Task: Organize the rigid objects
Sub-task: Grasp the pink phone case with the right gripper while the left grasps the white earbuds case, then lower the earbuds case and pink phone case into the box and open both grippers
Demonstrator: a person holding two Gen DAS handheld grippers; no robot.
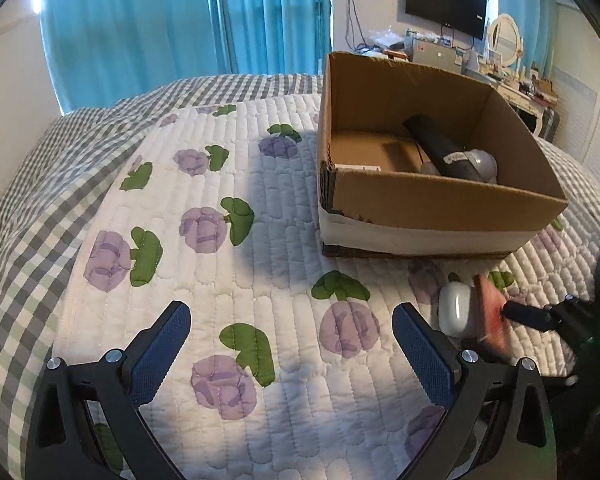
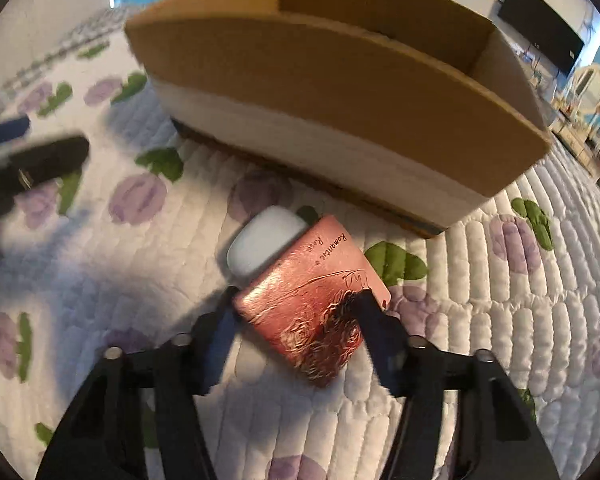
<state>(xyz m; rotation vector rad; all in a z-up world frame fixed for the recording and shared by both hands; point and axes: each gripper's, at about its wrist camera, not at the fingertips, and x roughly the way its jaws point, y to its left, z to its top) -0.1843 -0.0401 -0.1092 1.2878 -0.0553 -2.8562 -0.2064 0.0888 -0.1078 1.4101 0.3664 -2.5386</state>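
Observation:
An open cardboard box (image 1: 440, 200) stands on the quilted bed and holds a black cylinder (image 1: 440, 146) and a grey rounded object (image 1: 485, 162). In front of the box lie a white earbud case (image 2: 266, 238) and a pink tin (image 2: 312, 300) with rose print. My right gripper (image 2: 294, 306) is closed around the pink tin, one finger on each side, low over the quilt. In the left wrist view the tin (image 1: 492, 312) and white case (image 1: 456, 308) show at the right. My left gripper (image 1: 292, 328) is open and empty over the quilt.
The white quilt (image 1: 236, 280) with purple flowers covers the bed; a grey checked sheet (image 1: 40, 208) lies at its left. Blue curtains, a wall TV and a cluttered dresser (image 1: 512, 84) stand behind. The left gripper's fingers (image 2: 40, 160) show at the left of the right wrist view.

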